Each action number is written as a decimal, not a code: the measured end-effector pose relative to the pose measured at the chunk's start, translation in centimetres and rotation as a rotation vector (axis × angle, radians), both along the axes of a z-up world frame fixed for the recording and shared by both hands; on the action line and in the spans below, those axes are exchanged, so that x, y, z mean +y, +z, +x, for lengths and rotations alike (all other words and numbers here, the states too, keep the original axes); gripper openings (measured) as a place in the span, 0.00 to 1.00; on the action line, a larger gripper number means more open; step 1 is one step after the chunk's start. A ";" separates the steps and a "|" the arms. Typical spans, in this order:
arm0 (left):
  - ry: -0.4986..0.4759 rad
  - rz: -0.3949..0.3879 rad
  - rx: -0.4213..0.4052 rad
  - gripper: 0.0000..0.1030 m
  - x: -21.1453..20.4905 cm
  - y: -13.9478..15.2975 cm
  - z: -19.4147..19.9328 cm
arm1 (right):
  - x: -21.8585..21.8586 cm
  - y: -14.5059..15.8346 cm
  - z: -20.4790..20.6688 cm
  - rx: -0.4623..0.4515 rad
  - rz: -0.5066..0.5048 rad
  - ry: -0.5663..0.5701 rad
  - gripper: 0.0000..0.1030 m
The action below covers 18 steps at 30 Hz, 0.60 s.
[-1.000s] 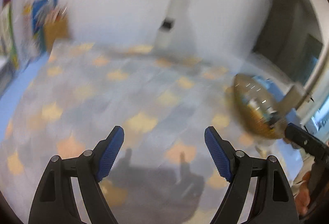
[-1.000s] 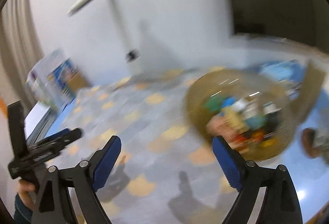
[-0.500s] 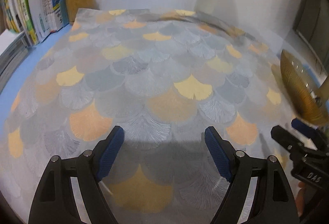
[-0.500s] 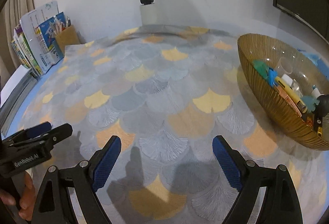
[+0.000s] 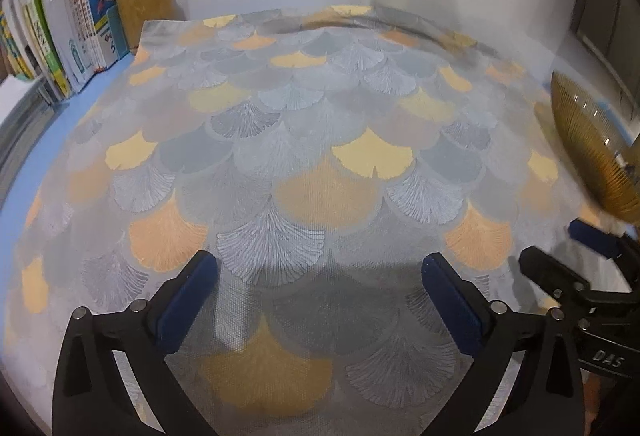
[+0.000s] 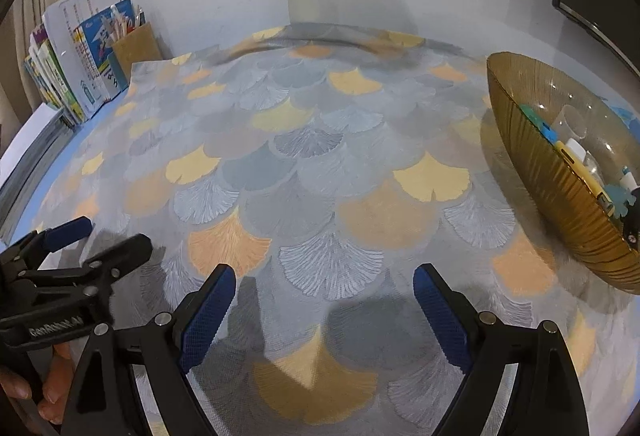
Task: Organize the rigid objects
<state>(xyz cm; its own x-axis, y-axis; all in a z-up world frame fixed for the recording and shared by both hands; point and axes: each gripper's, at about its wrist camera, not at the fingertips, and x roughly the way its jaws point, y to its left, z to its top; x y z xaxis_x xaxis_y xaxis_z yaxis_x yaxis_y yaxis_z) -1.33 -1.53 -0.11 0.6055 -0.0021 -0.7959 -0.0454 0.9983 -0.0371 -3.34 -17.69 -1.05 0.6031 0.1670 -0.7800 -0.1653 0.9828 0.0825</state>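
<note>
Fan-patterned mat (image 6: 320, 164) spread over blue table (image 5: 36, 156), bare in middle. Amber ribbed bowl (image 6: 560, 204) at mat's right edge, filled with small rigid objects (image 6: 576, 152). Books (image 6: 64, 76) upright far left by wall. Left gripper (image 5: 320, 288) low over mat, jaws opening, nothing between. Right gripper (image 6: 324, 296) released, empty, near bowl.

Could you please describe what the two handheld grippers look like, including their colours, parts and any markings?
Both are black plastic with triangular cut-outs in the finger arms and silver pivot bolts. The left gripper and the right gripper each carry two blue textured pads. White lettering marks their bodies: "GenRobot.AI" on the left gripper's body in the right wrist view, "DAS" on the right gripper's in the left wrist view. No cables or sleeves show.
</note>
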 end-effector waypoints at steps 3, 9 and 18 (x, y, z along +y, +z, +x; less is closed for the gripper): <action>-0.001 0.024 0.009 0.99 -0.2 -0.1 0.1 | 0.2 -0.1 -0.1 0.002 -0.005 0.009 0.87; -0.001 0.022 0.009 0.99 -0.2 -0.1 0.1 | 0.1 -0.3 0.1 0.026 0.008 -0.002 0.87; 0.000 0.024 0.010 1.00 -0.2 -0.1 0.1 | 0.1 -0.5 0.2 0.035 0.003 -0.005 0.91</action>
<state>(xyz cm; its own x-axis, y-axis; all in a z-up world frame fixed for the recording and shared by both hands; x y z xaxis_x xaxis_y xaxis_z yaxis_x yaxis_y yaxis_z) -1.21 -1.69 -0.22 0.5973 0.0167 -0.8019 -0.0455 0.9989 -0.0131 -3.14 -17.60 -1.57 0.5764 0.1664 -0.8001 -0.1570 0.9833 0.0915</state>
